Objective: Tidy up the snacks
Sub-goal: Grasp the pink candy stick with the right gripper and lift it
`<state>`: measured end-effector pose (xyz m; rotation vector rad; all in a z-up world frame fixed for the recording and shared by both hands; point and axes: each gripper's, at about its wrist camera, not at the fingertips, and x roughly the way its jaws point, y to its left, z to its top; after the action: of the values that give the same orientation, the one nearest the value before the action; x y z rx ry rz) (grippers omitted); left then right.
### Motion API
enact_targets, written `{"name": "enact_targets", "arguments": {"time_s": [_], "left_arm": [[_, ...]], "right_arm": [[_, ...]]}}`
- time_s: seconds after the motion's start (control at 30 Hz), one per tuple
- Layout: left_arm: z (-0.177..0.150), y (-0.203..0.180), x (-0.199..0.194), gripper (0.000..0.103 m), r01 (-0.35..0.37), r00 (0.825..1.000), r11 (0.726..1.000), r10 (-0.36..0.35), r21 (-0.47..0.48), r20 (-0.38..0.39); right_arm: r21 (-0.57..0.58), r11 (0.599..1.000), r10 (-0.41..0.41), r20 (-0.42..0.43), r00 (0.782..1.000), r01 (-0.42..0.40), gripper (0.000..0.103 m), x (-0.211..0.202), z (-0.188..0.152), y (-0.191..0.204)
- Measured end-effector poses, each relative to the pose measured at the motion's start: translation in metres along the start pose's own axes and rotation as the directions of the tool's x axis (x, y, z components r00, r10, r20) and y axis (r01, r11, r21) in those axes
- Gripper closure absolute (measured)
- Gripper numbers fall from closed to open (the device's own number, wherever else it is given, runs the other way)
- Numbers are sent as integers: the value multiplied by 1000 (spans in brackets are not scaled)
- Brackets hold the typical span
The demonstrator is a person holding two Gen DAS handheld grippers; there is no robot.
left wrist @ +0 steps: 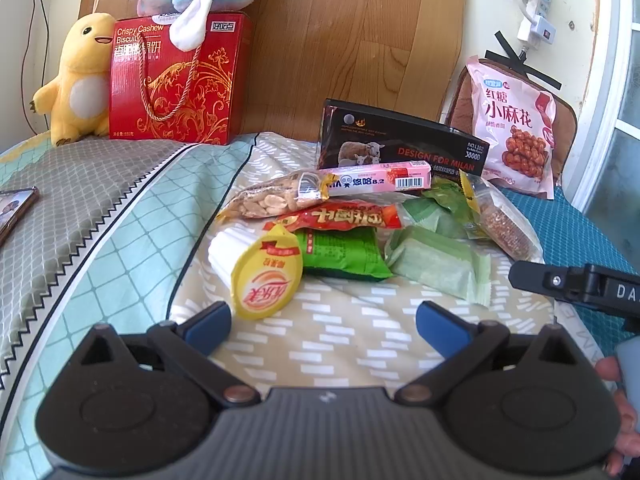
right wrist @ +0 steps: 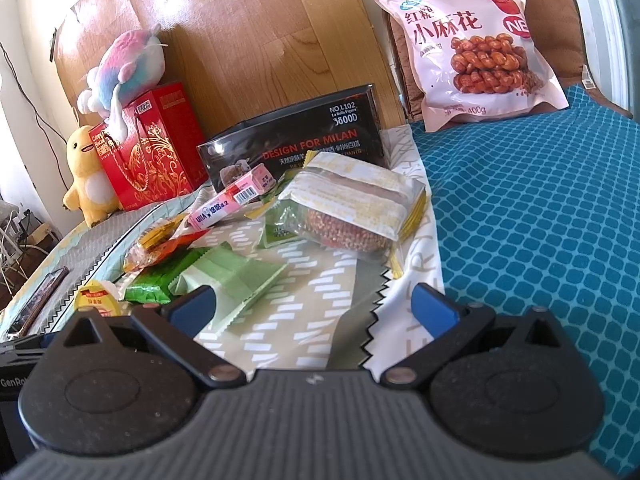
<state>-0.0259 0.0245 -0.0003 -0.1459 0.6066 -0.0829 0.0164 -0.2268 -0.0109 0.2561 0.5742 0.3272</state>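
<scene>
A pile of snacks lies on the bed. It holds a white cup with a yellow lid (left wrist: 266,280), a peanut bag (left wrist: 272,200), a red packet (left wrist: 340,218), a green packet (left wrist: 344,254), a pale green wrapped bar (left wrist: 436,264) (right wrist: 236,280), a pink candy box (left wrist: 380,180) (right wrist: 232,200) and a clear pack with a brown round cake (right wrist: 352,216). My left gripper (left wrist: 324,326) is open just short of the cup. My right gripper (right wrist: 316,306) is open over bare sheet, its left finger beside the pale green bar.
A black box (left wrist: 400,144) stands behind the pile. A red biscuit gift box (left wrist: 176,80) and plush toys (left wrist: 76,76) are at the back left. A pink bag of twists (right wrist: 476,48) leans on a brown cushion. A phone (left wrist: 16,208) lies at left.
</scene>
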Motion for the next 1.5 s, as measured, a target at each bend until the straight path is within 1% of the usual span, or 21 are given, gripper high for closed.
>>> {"name": "enact_targets", "arguments": {"time_s": [0.5, 0.53, 0.57, 0.67, 0.7, 0.73, 0.77, 0.83, 0.87, 0.97, 1.03, 1.1, 1.17, 1.27, 1.3, 1.33, 1.4, 1.43, 1.47, 1.5], "left_arm": [[-1, 1, -1, 0, 11, 1000, 1000, -11, -4, 5], [-1, 1, -2, 0, 15, 1000, 1000, -14, -5, 9], [-1, 1, -3, 0, 20, 1000, 1000, -20, -6, 14], [3, 4, -11, 0, 40, 998, 999, -40, -7, 51], [7, 5, -17, 0, 38, 996, 999, -38, 4, 75], [12, 7, -23, 0, 32, 994, 999, -34, 15, 102], [19, 10, -29, 0, 30, 991, 999, -32, 21, 128], [33, 22, -39, 0, 29, 985, 1000, -30, 9, 171], [41, 29, -41, 0, 30, 984, 1000, -28, -5, 177], [59, 54, -38, 3, 36, 986, 996, -23, -79, 167], [65, 68, -31, 6, 45, 989, 990, -25, -134, 147], [68, 78, -26, 6, 55, 991, 982, -32, -180, 131], [67, 86, -25, 6, 57, 992, 978, -32, -201, 125], [64, 91, -25, 6, 53, 993, 978, -29, -200, 119], [63, 92, -26, 6, 57, 993, 978, -34, -200, 116], [62, 93, -26, 6, 57, 993, 978, -35, -201, 114], [60, 93, -26, 6, 52, 994, 978, -31, -201, 107], [60, 92, -26, 6, 54, 994, 978, -34, -199, 105], [60, 91, -26, 6, 59, 994, 979, -39, -197, 104], [60, 90, -26, 6, 68, 993, 979, -49, -192, 104]], "right_arm": [[-9, 1000, -5, 0, 1000, 5, 0, 1, 0, 1], [-3, 1000, -5, 7, 1000, 5, 2, 0, 0, 1], [2, 1000, 0, 14, 1000, 0, 6, -1, 0, 0], [-5, 1000, 16, 19, 1000, -16, 36, -2, 2, 1], [-22, 999, 27, 16, 1000, -27, 42, -3, 4, 2], [-41, 998, 50, 10, 999, -49, 54, -3, 7, 4], [-57, 996, 75, 3, 997, -75, 61, -3, 12, 6], [-112, 988, 107, 11, 994, -105, 62, -3, 24, 13], [-155, 982, 110, 19, 994, -106, 62, -2, 30, 19], [-300, 950, 104, 45, 994, -86, 61, 11, 56, 39], [-386, 918, 109, 22, 994, -93, 61, 31, 70, 47], [-471, 879, 92, 7, 996, -78, 59, 54, 79, 54], [-533, 842, 78, -37, 996, -86, 51, 80, 85, 58], [-593, 795, 85, -107, 991, -132, 50, 109, 88, 63], [-611, 776, 98, -126, 987, -155, 51, 115, 87, 65], [-628, 756, 116, -145, 983, -182, 61, 116, 85, 69], [-661, 726, 129, -143, 981, -191, 65, 109, 78, 75], [-671, 714, 140, -141, 980, -198, 69, 103, 76, 77], [-674, 709, 157, -137, 978, -208, 73, 92, 74, 77], [-669, 711, 172, -131, 976, -215, 74, 79, 72, 76]]}}
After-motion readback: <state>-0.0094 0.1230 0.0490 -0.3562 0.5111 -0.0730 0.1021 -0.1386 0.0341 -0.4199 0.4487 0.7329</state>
